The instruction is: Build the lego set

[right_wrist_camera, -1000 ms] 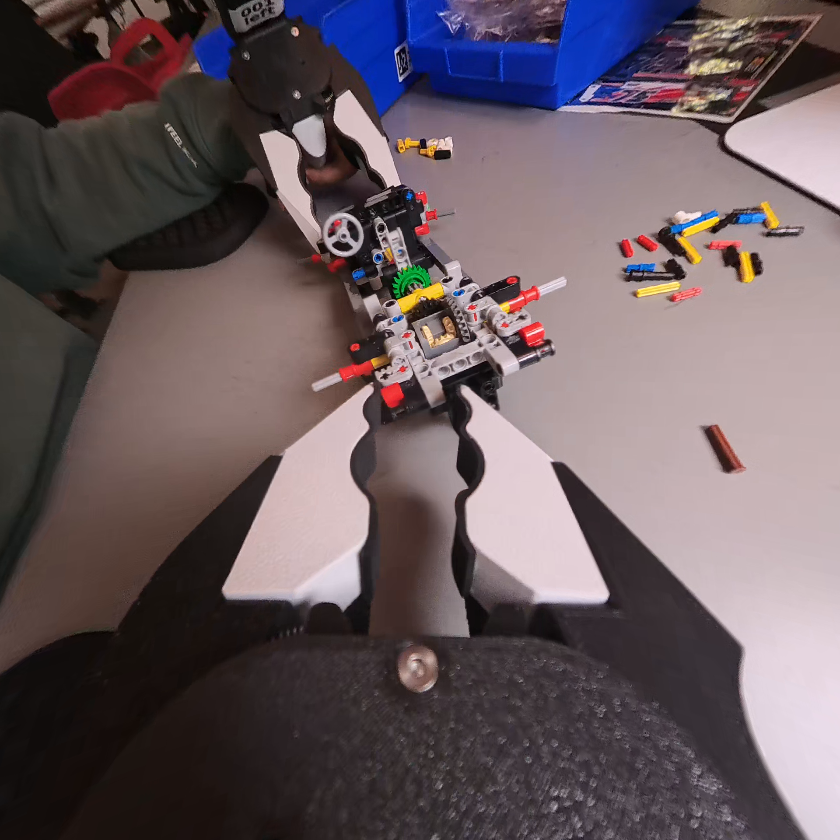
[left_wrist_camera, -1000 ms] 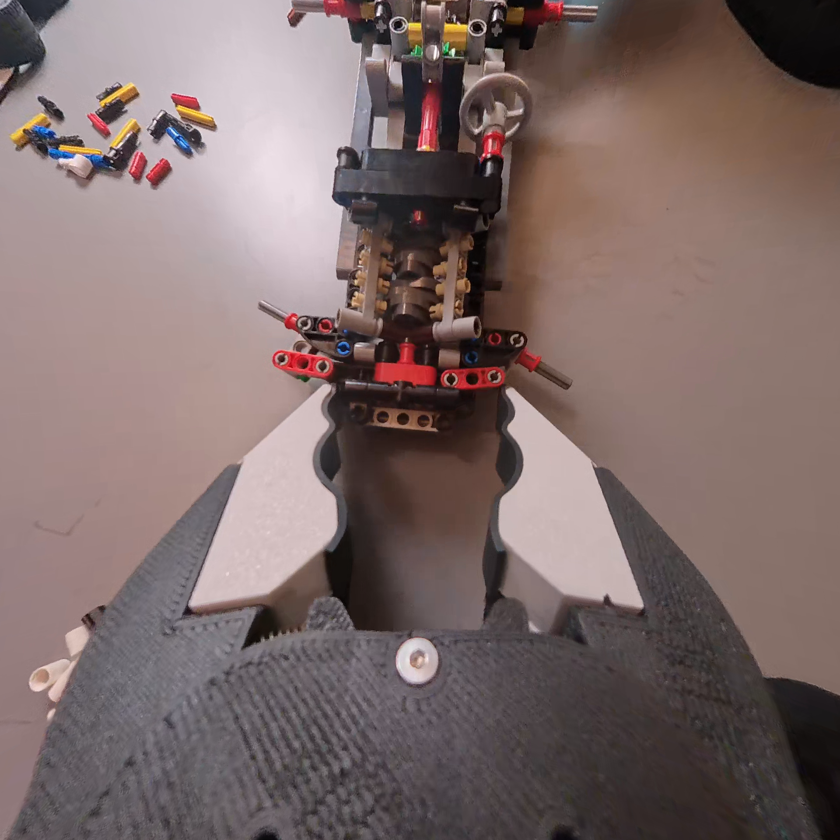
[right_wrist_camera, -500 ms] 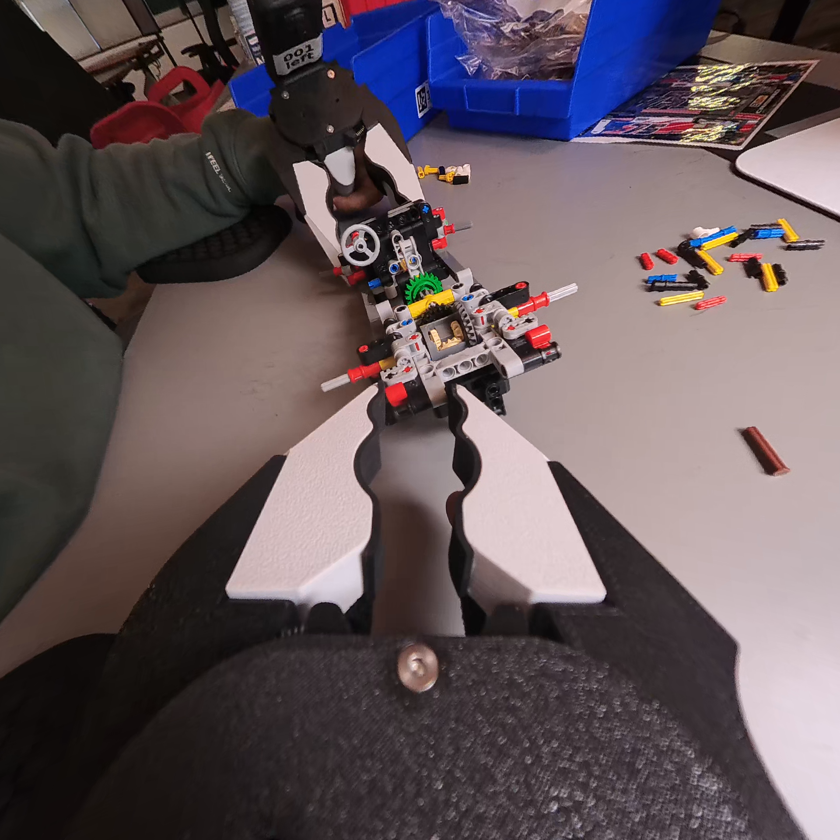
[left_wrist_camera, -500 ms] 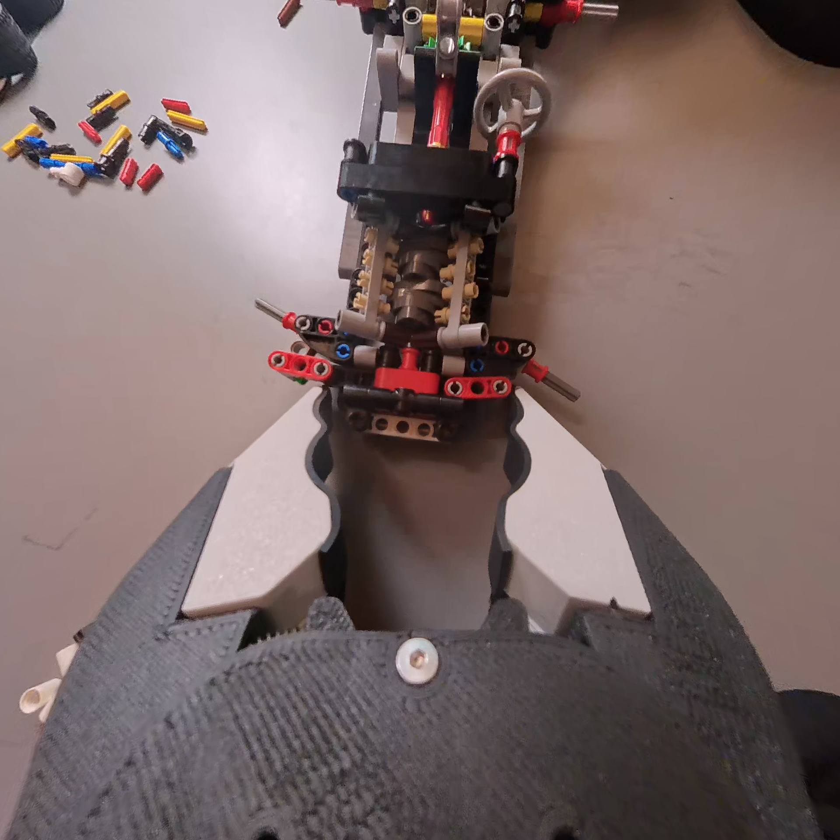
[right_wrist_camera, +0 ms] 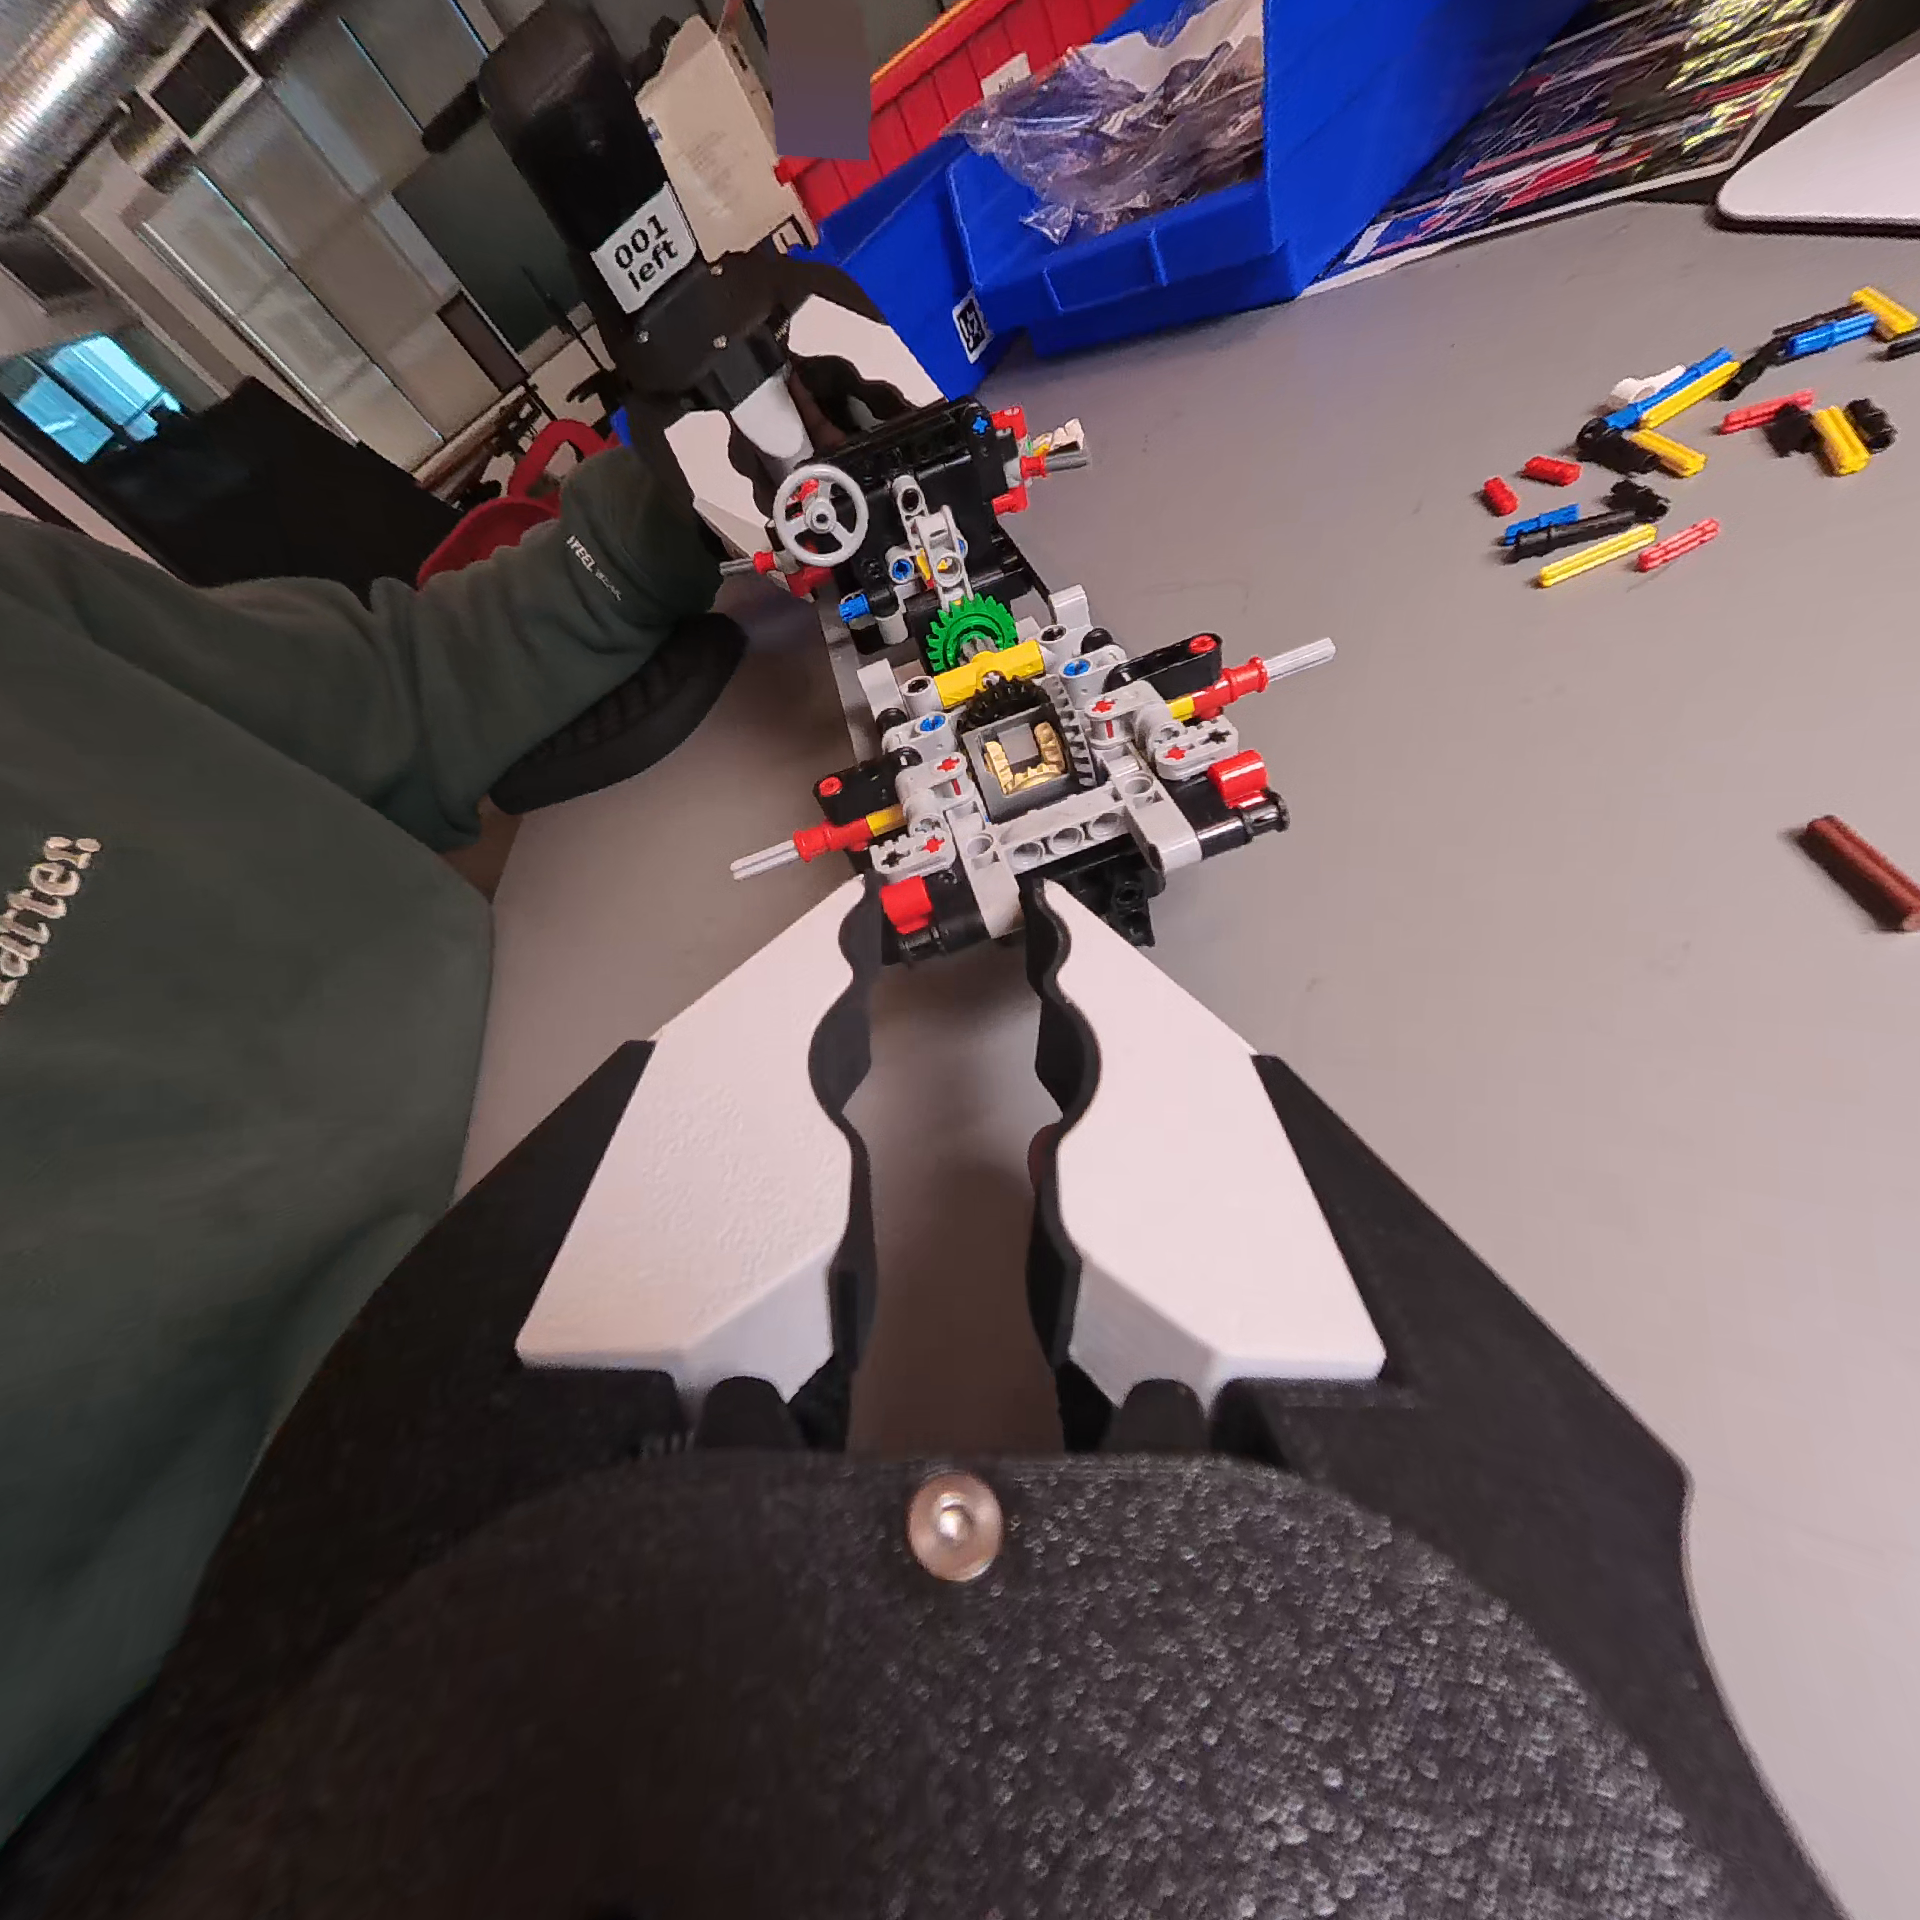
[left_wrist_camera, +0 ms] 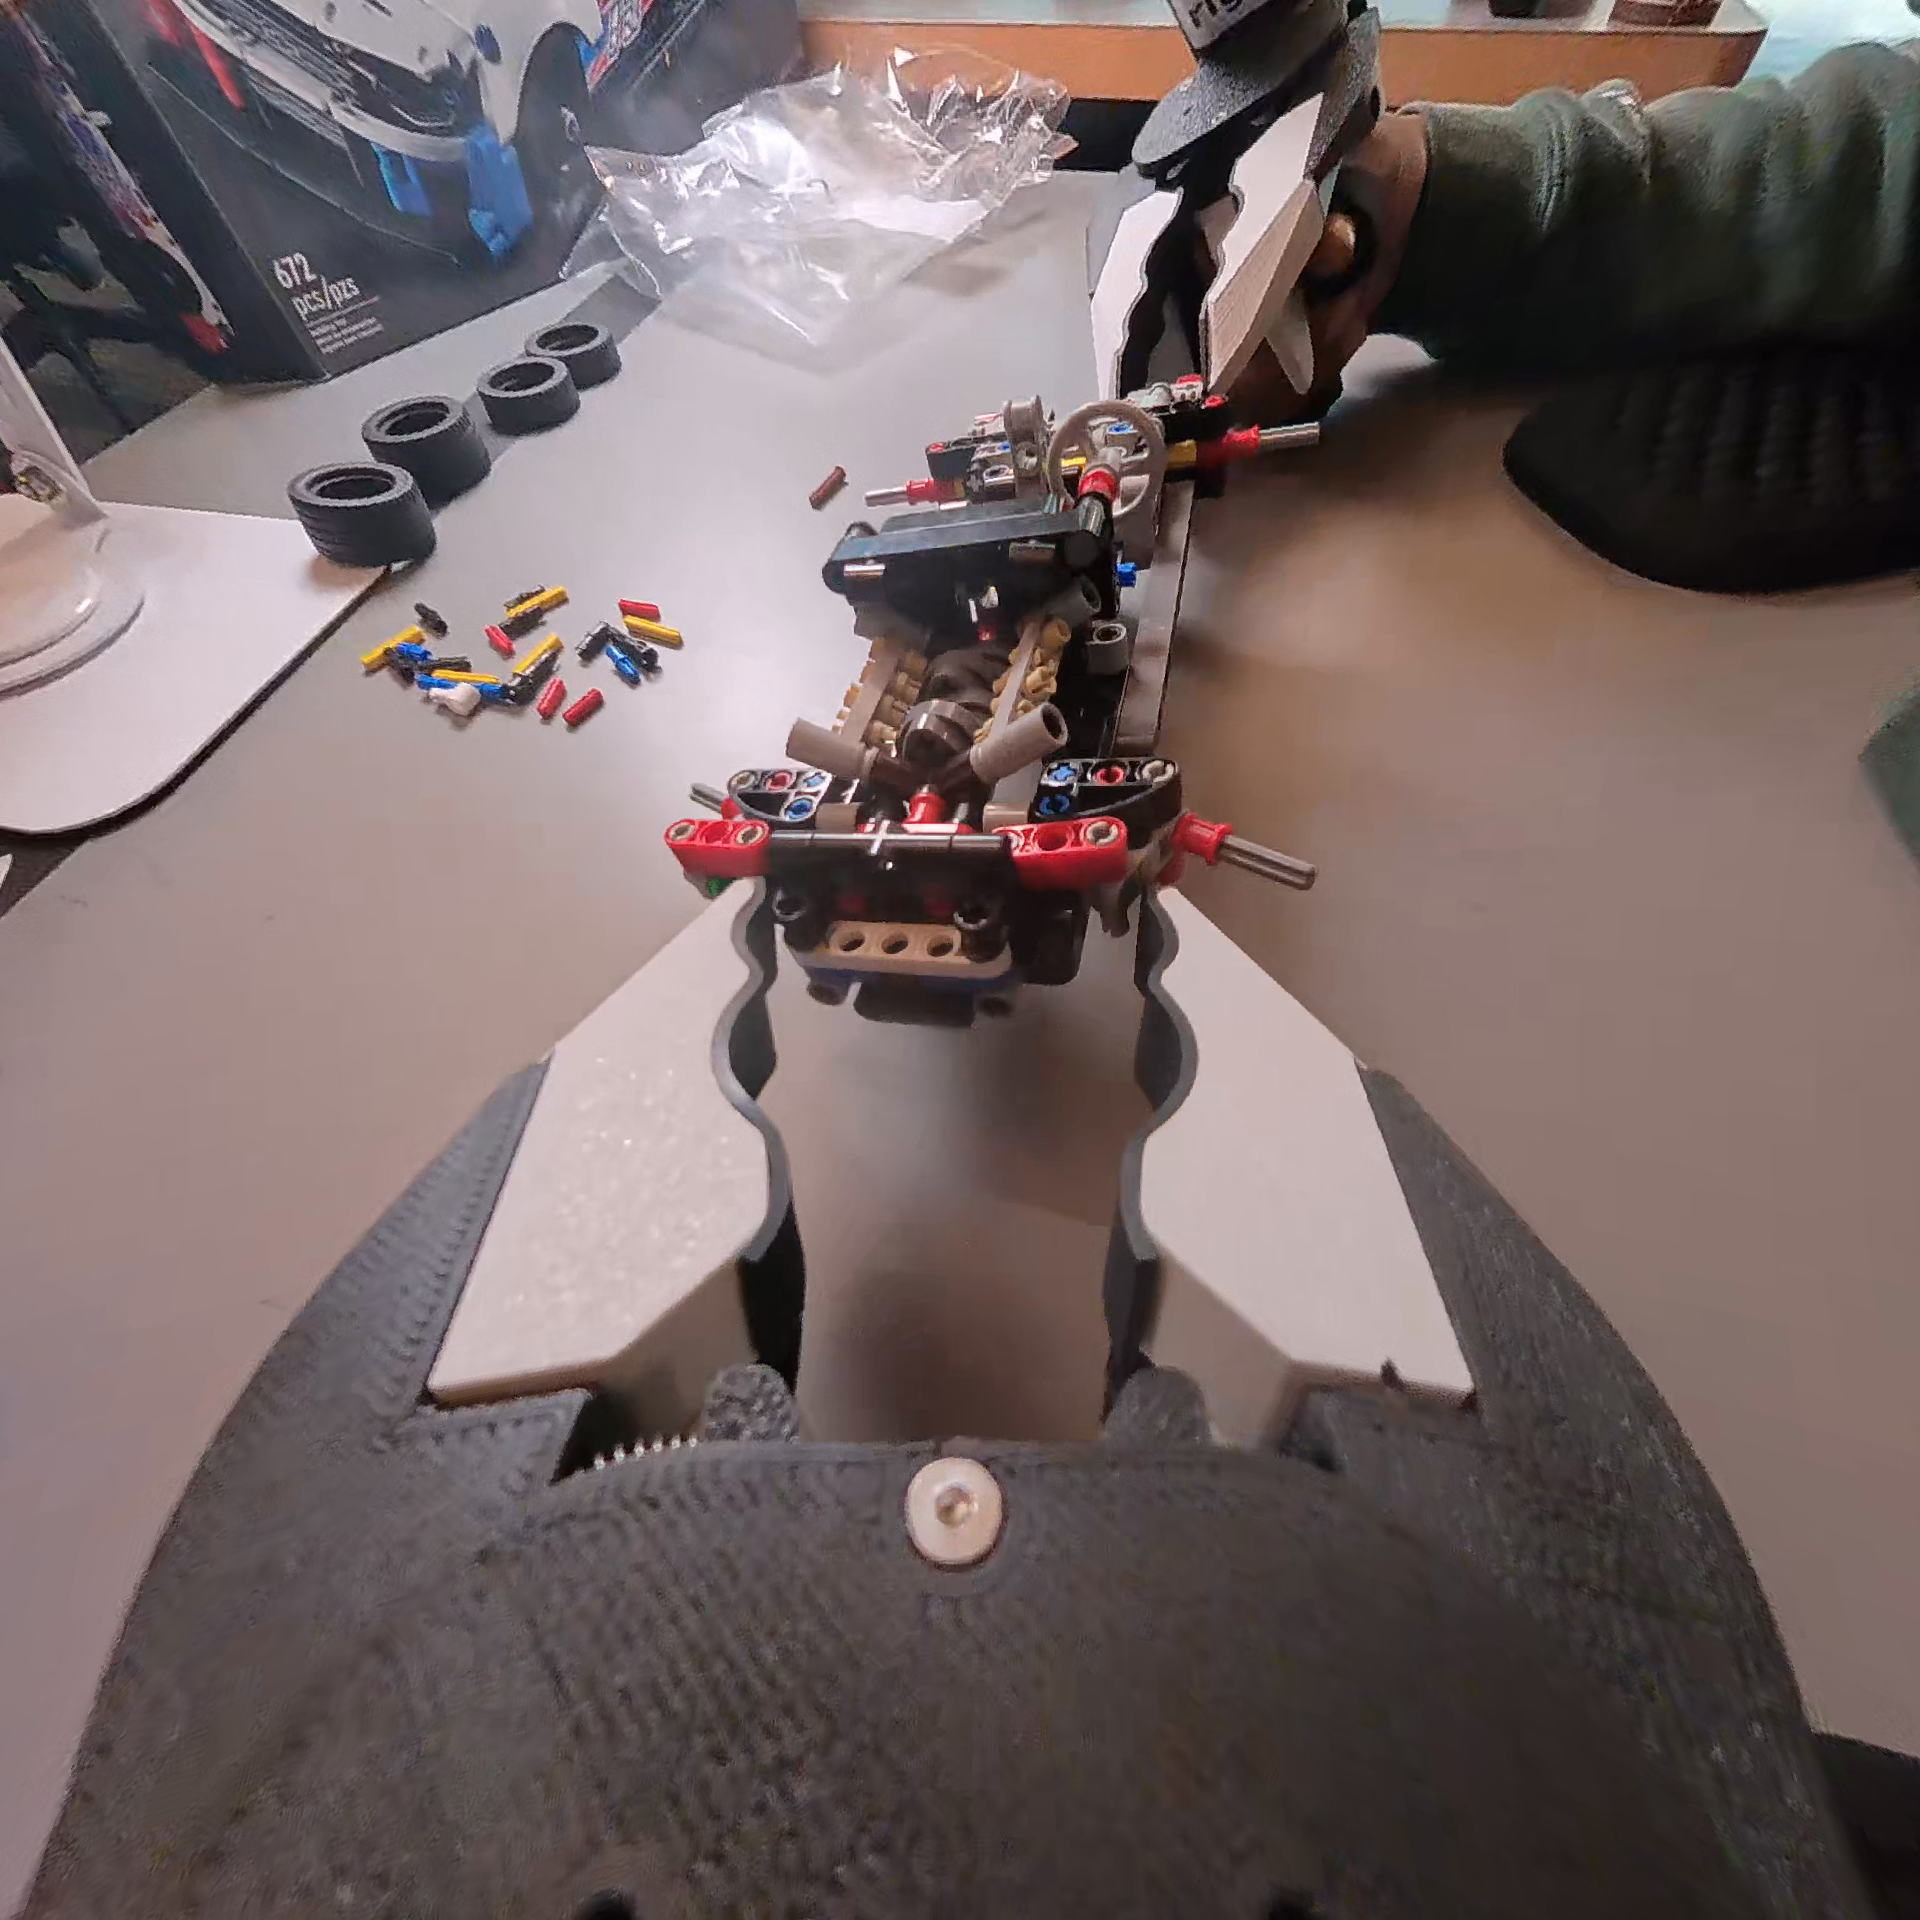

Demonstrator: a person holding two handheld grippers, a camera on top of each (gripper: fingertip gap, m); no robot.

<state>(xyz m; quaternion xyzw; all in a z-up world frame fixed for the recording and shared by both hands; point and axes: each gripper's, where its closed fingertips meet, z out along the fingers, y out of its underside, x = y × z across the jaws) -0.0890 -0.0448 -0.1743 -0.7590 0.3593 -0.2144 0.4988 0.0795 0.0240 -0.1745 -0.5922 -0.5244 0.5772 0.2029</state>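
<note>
The long lego car chassis (left_wrist_camera: 977,644) with a grey steering wheel (left_wrist_camera: 1107,436) is held at both ends. My left gripper (left_wrist_camera: 951,914) is shut on the end with the red beams, its fingertips either side of the black block. A shadow lies under that end. My right gripper (right_wrist_camera: 951,904) is shut on the other end, at the grey frame of the chassis (right_wrist_camera: 1039,769) near the differential. Each gripper shows in the other's view, the right one (left_wrist_camera: 1216,343) and the left one (right_wrist_camera: 790,457).
Loose small pins and axles (left_wrist_camera: 520,655) lie left of the chassis and show in the right wrist view (right_wrist_camera: 1704,457). A brown piece (right_wrist_camera: 1860,871) lies apart. Several tyres (left_wrist_camera: 416,457), the set's box (left_wrist_camera: 312,156), a plastic bag (left_wrist_camera: 831,187), blue bins (right_wrist_camera: 1195,260), a booklet (right_wrist_camera: 1610,125). Left tips to right tips: about 20 centimetres.
Both wrist views have tilted up from looking down on the table to looking along it. The chassis has stayed between both pairs of fingers, and its near end now sits above its shadow.
</note>
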